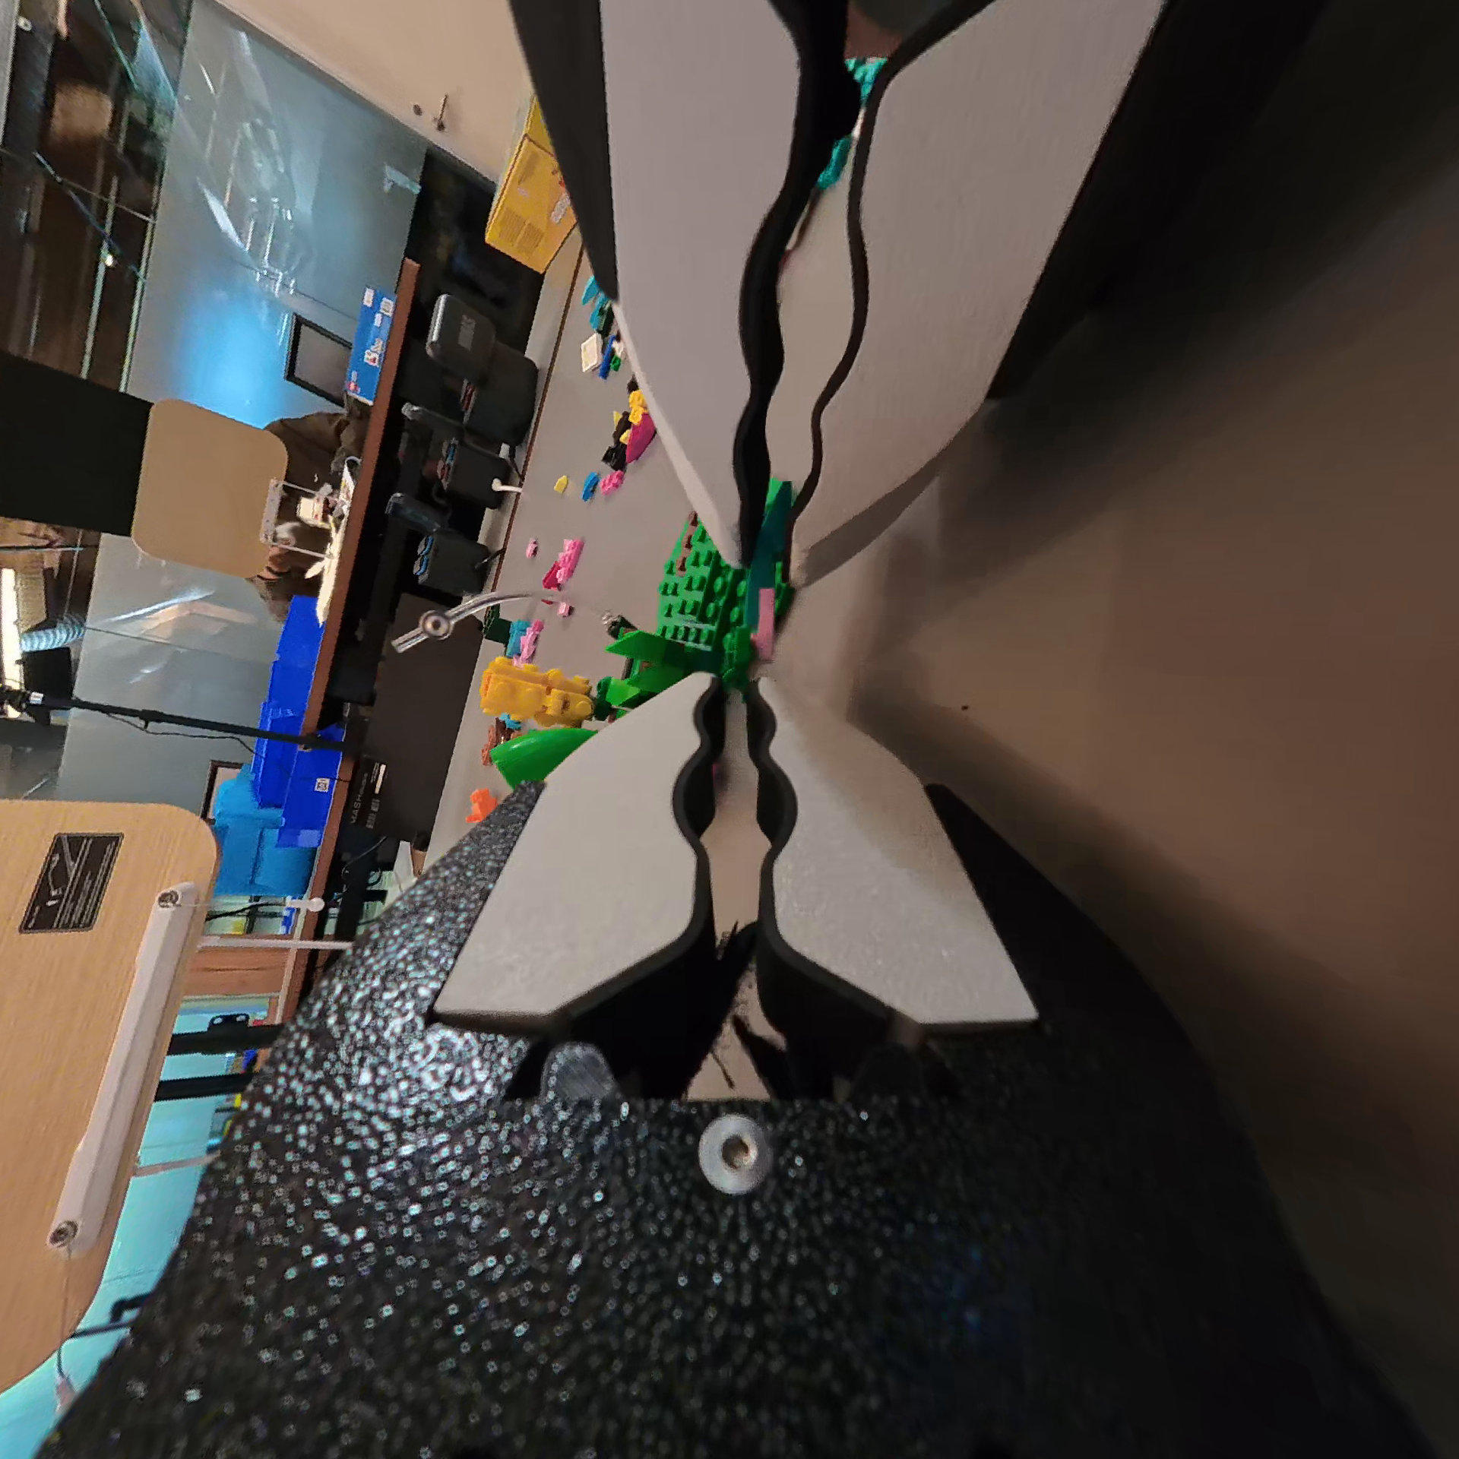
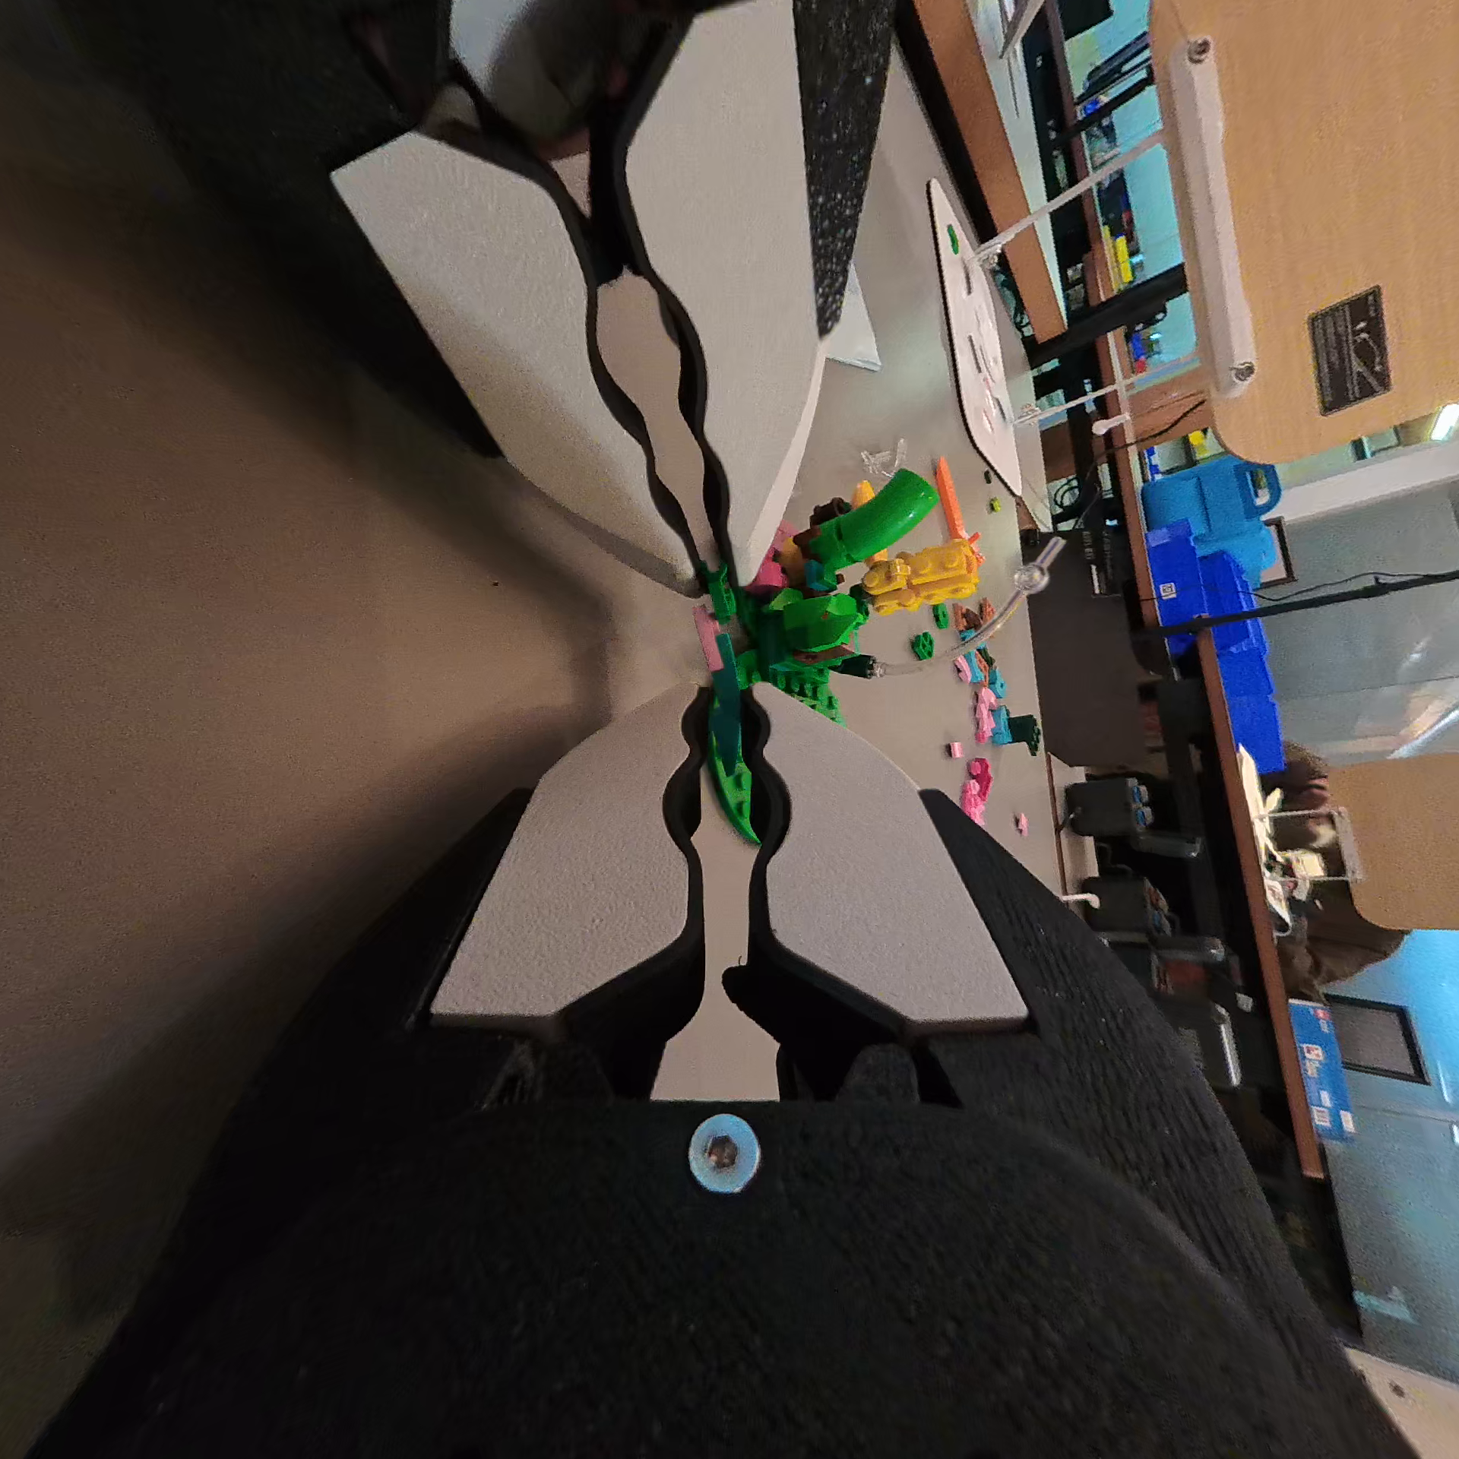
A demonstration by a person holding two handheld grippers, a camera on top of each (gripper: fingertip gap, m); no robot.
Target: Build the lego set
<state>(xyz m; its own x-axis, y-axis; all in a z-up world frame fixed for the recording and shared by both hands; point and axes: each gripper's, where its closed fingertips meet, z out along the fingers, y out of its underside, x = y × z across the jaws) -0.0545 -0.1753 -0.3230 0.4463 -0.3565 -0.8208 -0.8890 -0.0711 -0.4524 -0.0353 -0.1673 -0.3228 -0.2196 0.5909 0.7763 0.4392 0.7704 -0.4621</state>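
Right wrist view takes in a workroom – glass partitions, blue bins (image 2: 1232,600), wooden chair backs – and a grey table (image 2: 892,379) whose brown far edge (image 2: 1232,758) bounds open bare surface. Loose pink, teal and yellow bricks (image 2: 924,584) lie scattered there. Both grippers meet on a green brick model (image 2: 805,624): the right hand-held gripper (image 2: 730,699) is clamped narrow on its long green leaf (image 2: 734,782), pointing back along the fingers; the left hand-held gripper (image 1: 746,687) is nearly closed at the model's edge – whether it pinches it, I cannot tell.
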